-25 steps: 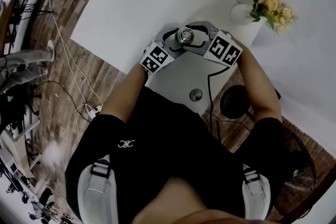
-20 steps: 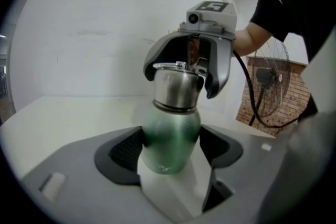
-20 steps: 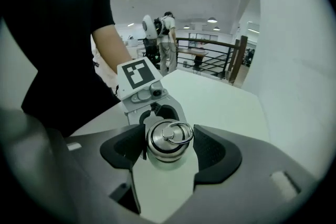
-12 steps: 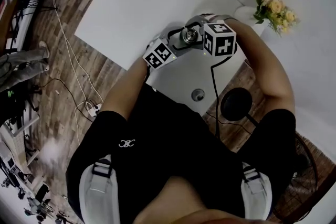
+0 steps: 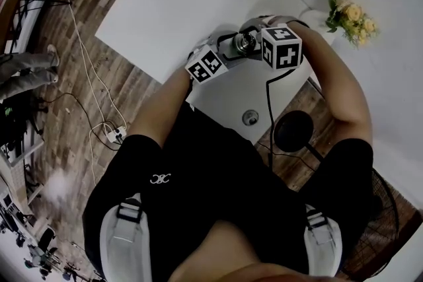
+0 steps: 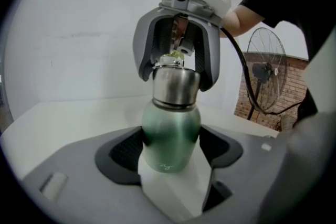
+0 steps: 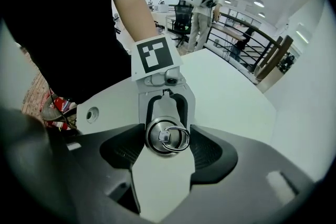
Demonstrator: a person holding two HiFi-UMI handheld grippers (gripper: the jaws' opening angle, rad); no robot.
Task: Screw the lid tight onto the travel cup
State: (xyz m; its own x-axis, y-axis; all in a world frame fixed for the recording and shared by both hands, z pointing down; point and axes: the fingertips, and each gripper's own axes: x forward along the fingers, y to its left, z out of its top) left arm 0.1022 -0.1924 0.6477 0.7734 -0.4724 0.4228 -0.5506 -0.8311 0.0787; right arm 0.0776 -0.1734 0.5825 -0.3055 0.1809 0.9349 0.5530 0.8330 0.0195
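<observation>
Tabletop white, travel cup and lid above, wooden floor, flowers

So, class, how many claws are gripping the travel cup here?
2. The left claw clamps the green cup body; the right claw grips the steel lid from above. None seem hidden.

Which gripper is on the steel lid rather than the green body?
The right gripper, gripping the ringed steel lid from above; the left gripper clamps the green body.
</observation>
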